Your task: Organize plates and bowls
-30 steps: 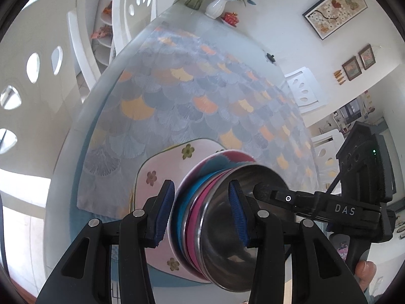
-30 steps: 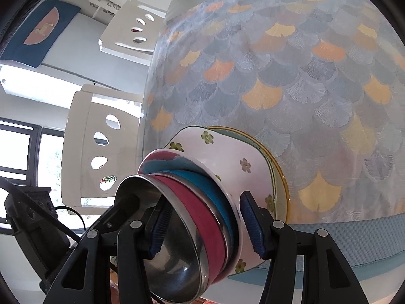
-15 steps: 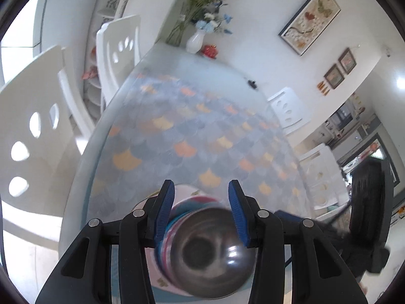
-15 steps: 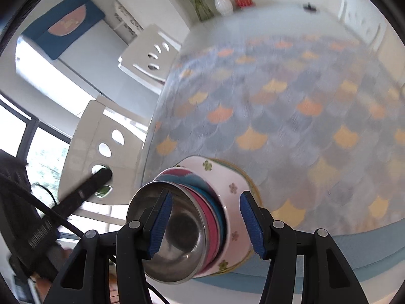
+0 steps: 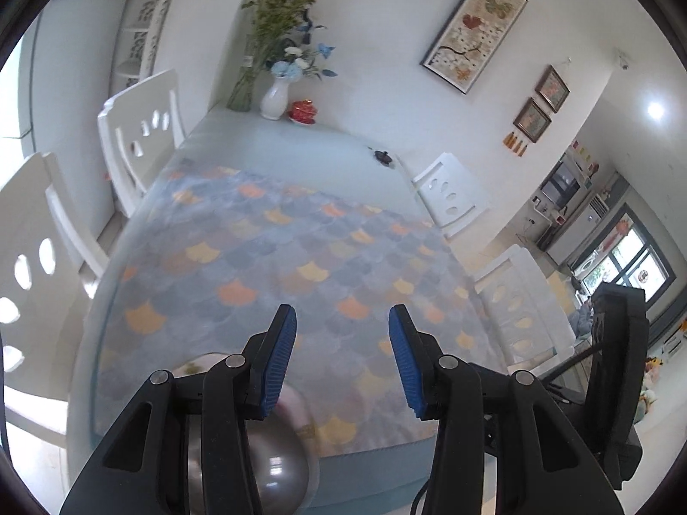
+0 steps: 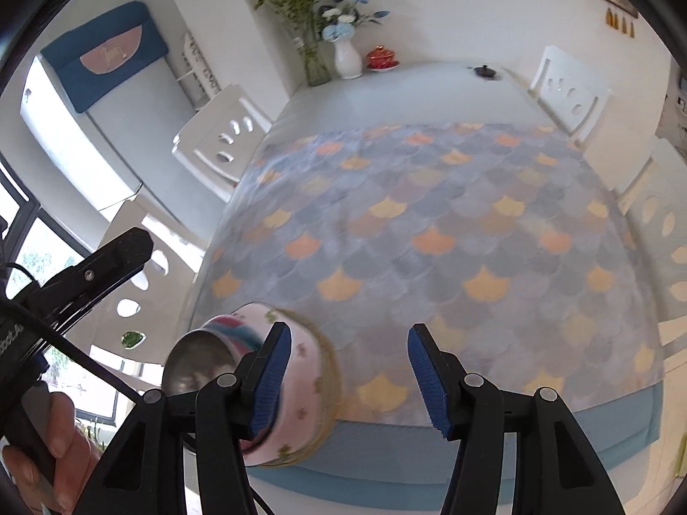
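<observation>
Both grippers above the near table edge, nothing between their blue pads.

The left gripper (image 5: 342, 358) and right gripper (image 6: 348, 380) stand moderately open and empty. The steel bowl (image 6: 199, 365) sits nested on coloured bowls (pink and teal rims, blurred) atop the floral plate (image 6: 300, 390), at the near left edge of the table (image 6: 421, 90); a vase (image 6: 347, 58) with flowers stands at the far end.
</observation>
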A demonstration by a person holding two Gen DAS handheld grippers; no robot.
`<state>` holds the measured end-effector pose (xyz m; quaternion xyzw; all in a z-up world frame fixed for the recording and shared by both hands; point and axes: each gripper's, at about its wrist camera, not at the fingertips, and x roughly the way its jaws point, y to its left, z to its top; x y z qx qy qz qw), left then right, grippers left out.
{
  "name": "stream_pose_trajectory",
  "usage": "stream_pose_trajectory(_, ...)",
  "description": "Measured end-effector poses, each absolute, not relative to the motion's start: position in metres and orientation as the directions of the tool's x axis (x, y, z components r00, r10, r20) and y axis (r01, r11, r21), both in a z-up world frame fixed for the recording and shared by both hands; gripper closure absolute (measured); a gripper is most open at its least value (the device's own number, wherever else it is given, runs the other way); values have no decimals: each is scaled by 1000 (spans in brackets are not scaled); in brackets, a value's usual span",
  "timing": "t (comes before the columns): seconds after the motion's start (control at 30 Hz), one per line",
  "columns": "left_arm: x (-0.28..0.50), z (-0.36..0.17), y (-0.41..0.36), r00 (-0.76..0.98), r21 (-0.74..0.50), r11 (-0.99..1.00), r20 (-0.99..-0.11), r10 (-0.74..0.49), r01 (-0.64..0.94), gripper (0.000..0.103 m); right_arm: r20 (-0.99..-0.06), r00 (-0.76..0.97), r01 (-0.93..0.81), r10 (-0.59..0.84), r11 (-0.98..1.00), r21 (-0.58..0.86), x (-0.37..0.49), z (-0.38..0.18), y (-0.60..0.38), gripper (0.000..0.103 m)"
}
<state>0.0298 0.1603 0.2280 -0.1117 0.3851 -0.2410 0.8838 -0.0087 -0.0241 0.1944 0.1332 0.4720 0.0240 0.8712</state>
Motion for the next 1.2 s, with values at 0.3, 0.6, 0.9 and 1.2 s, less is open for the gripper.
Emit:
stream_pose_trajectory(0.3,24,244,75,627,-315,889,-630,-457,332,60,-820,567,132,78,974,184,-14,212,-93,48)
stream_pose_trajectory(0.6,16,221,30,649,-150,953,-703,-290,263,53,-831,554,180,-39,981,74,-11,203,-123,48)
stream_pose_trajectory(0.9,21,212,27,673,-73,983,-720,-169,169,34,-850,527,191,-2,975,116,-5,179,-132,47)
stream_pose_trajectory(1.2,21,200,6,641,-14,984,-757,-125,176,33,-861,508,214,-28,972,95,3,171,-150,46)
